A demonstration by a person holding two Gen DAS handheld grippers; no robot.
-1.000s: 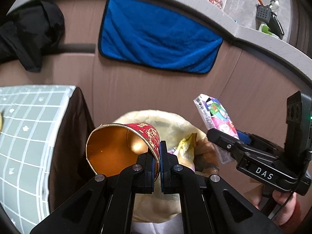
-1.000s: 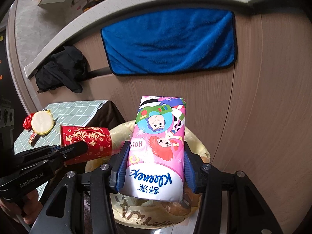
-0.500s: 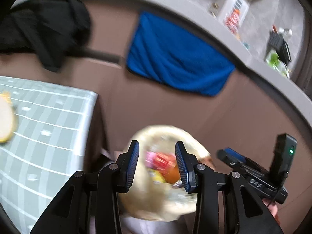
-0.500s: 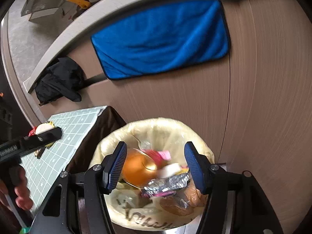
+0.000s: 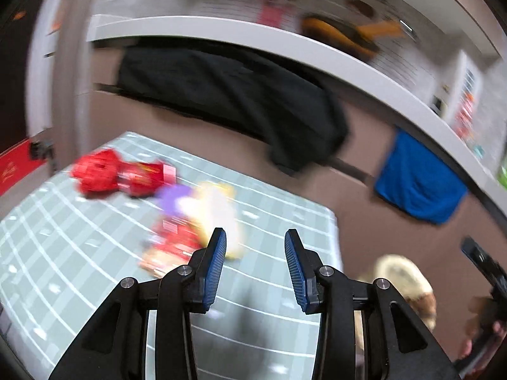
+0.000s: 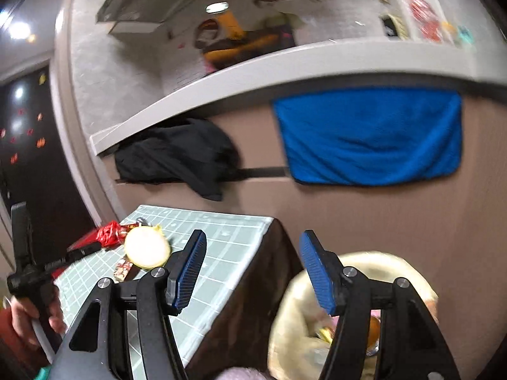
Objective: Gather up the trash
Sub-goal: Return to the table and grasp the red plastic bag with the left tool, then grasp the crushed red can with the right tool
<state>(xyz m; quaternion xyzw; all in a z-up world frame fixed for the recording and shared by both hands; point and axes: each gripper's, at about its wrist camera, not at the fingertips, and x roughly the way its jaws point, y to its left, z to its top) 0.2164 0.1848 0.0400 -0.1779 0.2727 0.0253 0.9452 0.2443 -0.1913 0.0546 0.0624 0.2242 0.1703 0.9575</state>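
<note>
Left gripper (image 5: 255,247) open, nothing between the blue pads, jaws parted over the checked green tablecloth (image 5: 79,253). Right gripper (image 6: 252,253) open as well and empty, jaws having just been spreading wider, no object between them. Nearest to the left gripper, just beyond its left fingertip: a blurred red-and-gold wrapper (image 5: 172,247) lying flat on the cloth, touching a pale round yellow-rimmed piece (image 5: 218,212) that sits just ahead of the same fingertip; too smeared to tell more of either. Further off, up and to the left of that tip: a bright red crumpled packet (image 5: 117,174), also on the cloth. Low to the right of the left gripper, past the table's edge: the trash bin lined with a pale yellow bag (image 5: 405,275), and at the far right margin the black frame of the right gripper, held by fingers. From the right wrist view: the same bin (image 6: 298,310) directly under and behind the right finger, with orange, pink and yellow rubbish inside, partly hidden by the gripper frame. To the left of the right gripper's left finger: the table corner, the pale round piece and the red packet; beyond these, at the far left, a hand (image 6: 35,313) holding the left gripper. Farthest, ahead of both grippers: a brown panel wall with a black garment (image 6: 180,158) and a blue towel (image 6: 370,136) draped from a grey ledge (image 6: 285,69).
</note>
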